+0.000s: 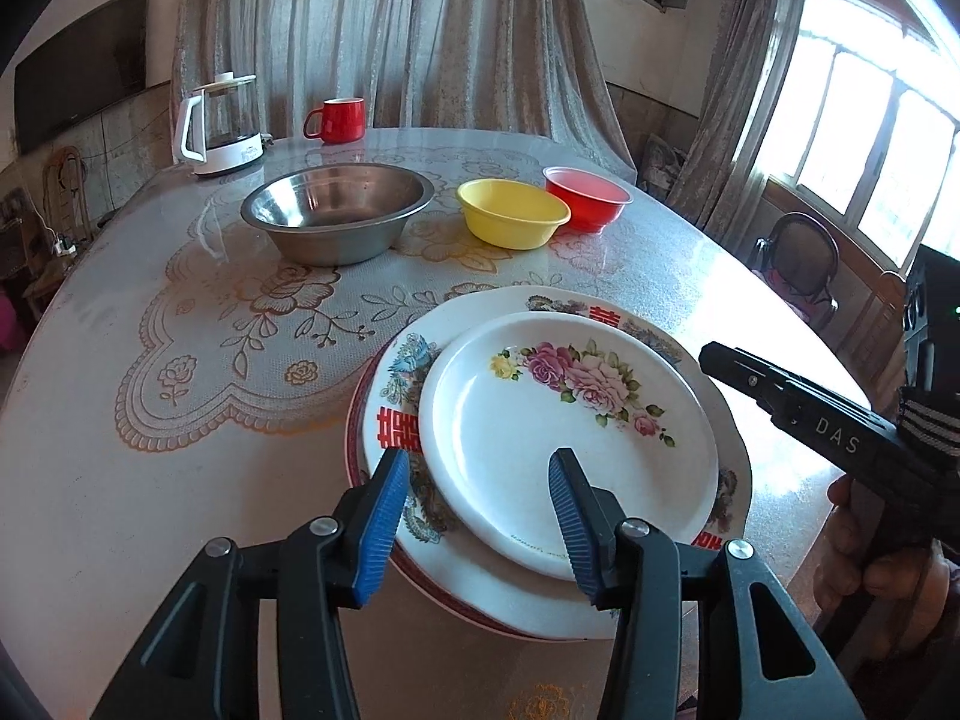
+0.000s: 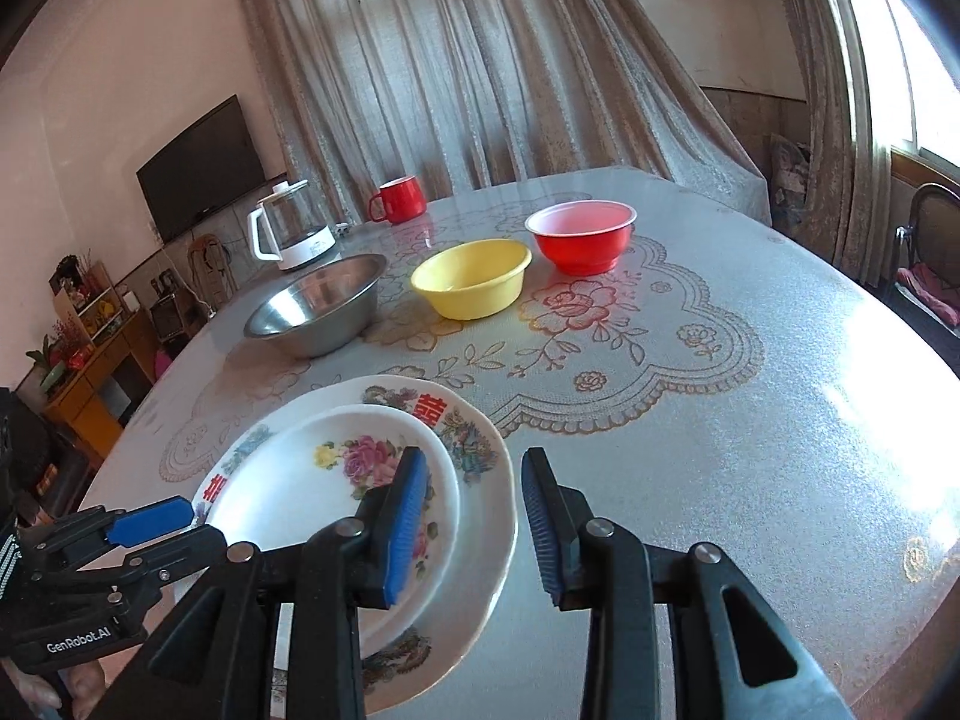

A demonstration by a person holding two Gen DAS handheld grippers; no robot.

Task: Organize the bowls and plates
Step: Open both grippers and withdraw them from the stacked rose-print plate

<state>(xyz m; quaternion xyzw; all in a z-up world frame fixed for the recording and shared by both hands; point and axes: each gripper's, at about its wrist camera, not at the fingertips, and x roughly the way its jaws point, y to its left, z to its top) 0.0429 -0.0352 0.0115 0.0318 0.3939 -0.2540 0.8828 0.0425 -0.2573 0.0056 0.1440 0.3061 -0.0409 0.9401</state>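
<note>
A small white plate with pink roses [image 1: 558, 444] [image 2: 318, 492] lies on a larger white plate with red characters [image 1: 420, 372] [image 2: 480, 516], at the table's near edge. Further back stand a steel bowl [image 1: 336, 210] [image 2: 315, 306], a yellow bowl [image 1: 513, 213] [image 2: 471, 279] and a red bowl [image 1: 588, 197] [image 2: 581, 235], each apart. My left gripper [image 1: 480, 516] is open and empty over the stack's near rim; it also shows in the right wrist view [image 2: 153, 525]. My right gripper [image 2: 474, 522] is open and empty over the stack's right rim; in the left wrist view only its black body [image 1: 810, 414] shows.
A glass kettle on a white base [image 1: 219, 123] [image 2: 291, 234] and a red mug [image 1: 336, 119] [image 2: 399, 199] stand at the table's far side. The round table [image 1: 150, 480] [image 2: 780, 420] has a lace-pattern cover. A chair [image 1: 801, 258] stands at the right by the window.
</note>
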